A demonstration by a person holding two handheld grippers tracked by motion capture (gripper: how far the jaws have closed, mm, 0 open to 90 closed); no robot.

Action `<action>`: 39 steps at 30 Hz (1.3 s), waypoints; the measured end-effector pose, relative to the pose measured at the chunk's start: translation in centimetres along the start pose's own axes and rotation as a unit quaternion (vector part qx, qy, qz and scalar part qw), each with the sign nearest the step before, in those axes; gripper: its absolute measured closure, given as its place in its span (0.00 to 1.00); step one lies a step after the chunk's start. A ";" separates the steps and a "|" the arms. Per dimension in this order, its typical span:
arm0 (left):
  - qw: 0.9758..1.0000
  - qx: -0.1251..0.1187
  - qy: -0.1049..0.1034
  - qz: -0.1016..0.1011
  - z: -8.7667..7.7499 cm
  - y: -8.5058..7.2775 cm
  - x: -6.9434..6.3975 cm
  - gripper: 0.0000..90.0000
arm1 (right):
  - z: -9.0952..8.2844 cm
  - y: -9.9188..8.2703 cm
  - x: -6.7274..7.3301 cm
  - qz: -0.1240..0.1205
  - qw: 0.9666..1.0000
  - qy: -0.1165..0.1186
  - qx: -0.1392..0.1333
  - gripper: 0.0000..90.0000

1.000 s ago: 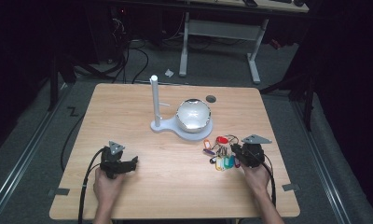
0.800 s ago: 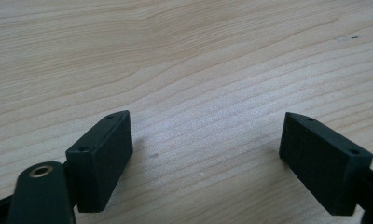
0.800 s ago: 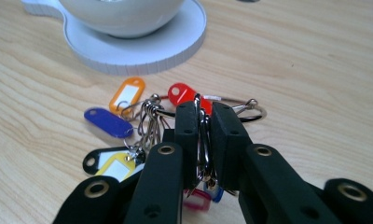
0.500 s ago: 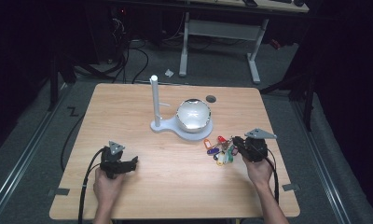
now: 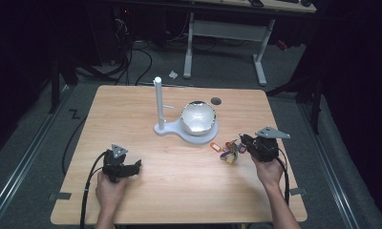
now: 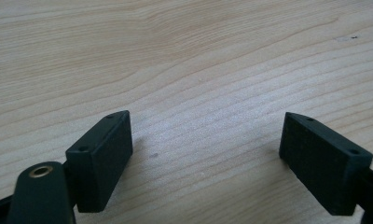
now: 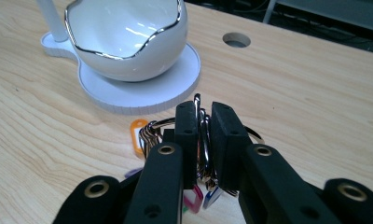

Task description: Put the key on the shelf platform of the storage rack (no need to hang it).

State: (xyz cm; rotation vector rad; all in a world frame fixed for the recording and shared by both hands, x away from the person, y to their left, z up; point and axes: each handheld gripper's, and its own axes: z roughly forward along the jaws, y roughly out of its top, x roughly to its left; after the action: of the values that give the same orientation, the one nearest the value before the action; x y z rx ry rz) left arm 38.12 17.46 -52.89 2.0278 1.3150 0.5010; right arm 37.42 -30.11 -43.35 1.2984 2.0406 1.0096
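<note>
Right gripper view: the keys (image 7: 201,140), a bunch of metal rings with coloured tags, sit between the jaws of the right gripper (image 7: 202,140), which are clamped on the rings. An orange tag lies on the wood to the left of the jaws, and pink and blue tags hang below them. Just beyond the keys stands the bowl (image 7: 128,37), white with a silver rim, on a round white stand (image 7: 142,95) whose post rises at its left. In the high view the keys (image 5: 229,151) are near the stand (image 5: 163,128), to its right and toward the person, at the tip of the right gripper (image 5: 244,142); the bowl (image 5: 197,118) rests on the stand's round end. The left gripper (image 5: 136,165) lies well to the stand's left, on the near side of the desk (image 5: 179,191). In the left gripper view its jaws stand wide apart over bare wood.
</note>
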 end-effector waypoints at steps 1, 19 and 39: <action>1.000 0.000 0.000 0.000 0.0 0.0 0.0 0.20 | -0.1 0.1 0.0 0.001 1.000 0.001 -0.001 0.91; 1.000 0.000 0.000 0.000 0.0 0.0 0.0 0.20 | -2.3 2.7 0.0 -0.011 0.999 0.024 -0.036 0.91; 1.000 0.000 0.000 0.000 0.0 0.0 0.0 0.20 | -3.8 6.3 0.0 -0.023 0.996 0.064 -0.061 0.91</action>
State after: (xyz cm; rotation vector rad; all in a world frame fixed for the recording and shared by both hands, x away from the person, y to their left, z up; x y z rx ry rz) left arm 38.12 17.46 -52.90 2.0275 1.3149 0.5010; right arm 37.89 -29.61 -35.99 1.1461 2.0561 1.2055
